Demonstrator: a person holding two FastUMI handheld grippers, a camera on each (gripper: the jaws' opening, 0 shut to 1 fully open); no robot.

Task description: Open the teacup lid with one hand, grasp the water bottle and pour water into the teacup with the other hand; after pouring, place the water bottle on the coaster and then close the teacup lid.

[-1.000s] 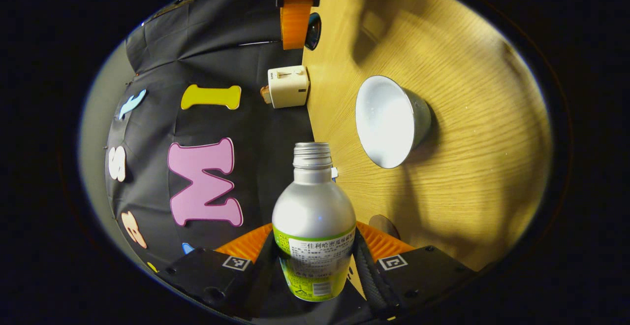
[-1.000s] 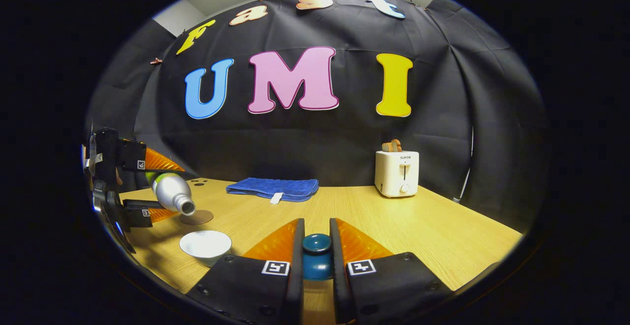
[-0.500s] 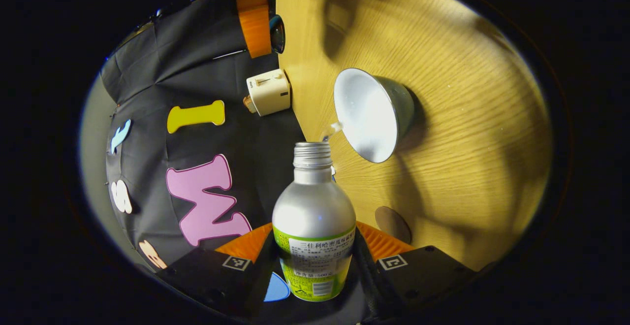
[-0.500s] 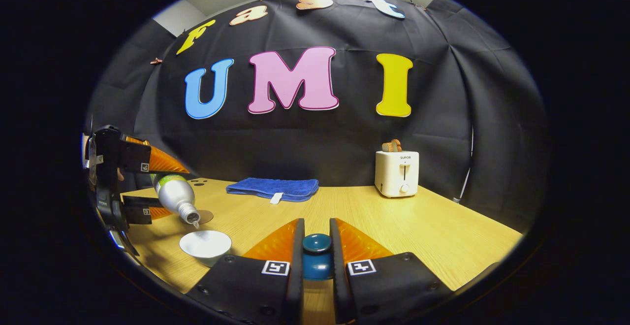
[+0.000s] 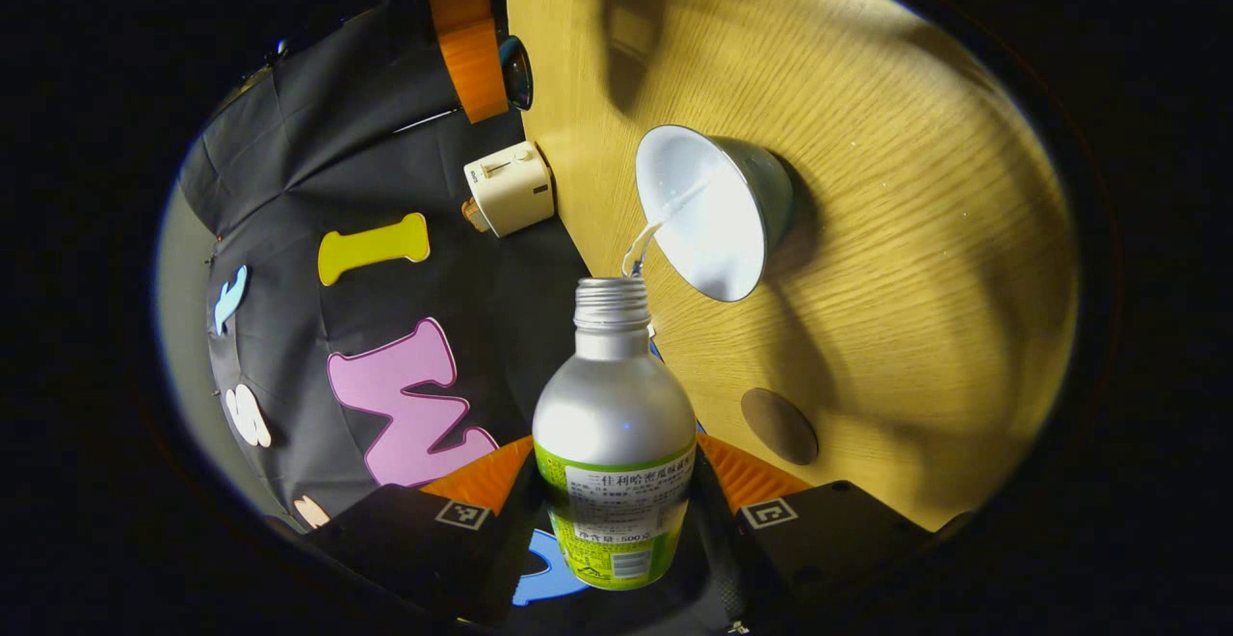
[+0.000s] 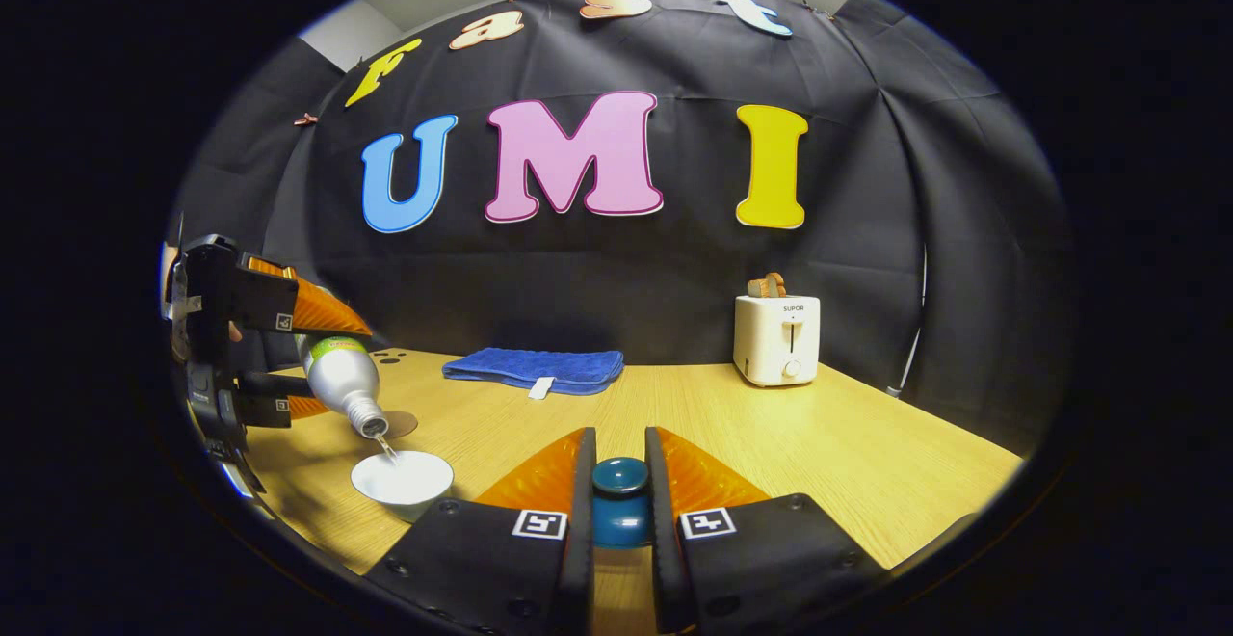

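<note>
Jaws of the left gripper [image 5: 616,511] clamp the bottle [image 5: 615,443] low on its labelled body, and those of the right gripper [image 6: 619,501] are closed on the knob of the lid [image 6: 619,496], held above the table [image 6: 848,443].

In the right gripper view the left gripper [image 6: 260,357] tips the bottle [image 6: 337,381] neck-down over the cup [image 6: 402,480], and a thin stream of water [image 5: 643,239] runs from the mouth into the cup [image 5: 713,212]. The coaster [image 5: 778,426] lies on the table just beside the cup, bare.

Judging by its look, the bottle is metal: stiff, so a firm squeeze will not dent it, but smooth and likely slippery. It should lighten as it empties. The grip around the label, below the shoulder, seems the right place, since it leaves the neck free. The cup looks like ceramic, light and fragile, and could skid if bumped. The lid is small and glossy, best held by its knob.

The bottle is silver with a threaded, capless neck and a green label. The cup is a wide, flaring bowl, white inside and greyish outside. The lid is dark teal.
</note>
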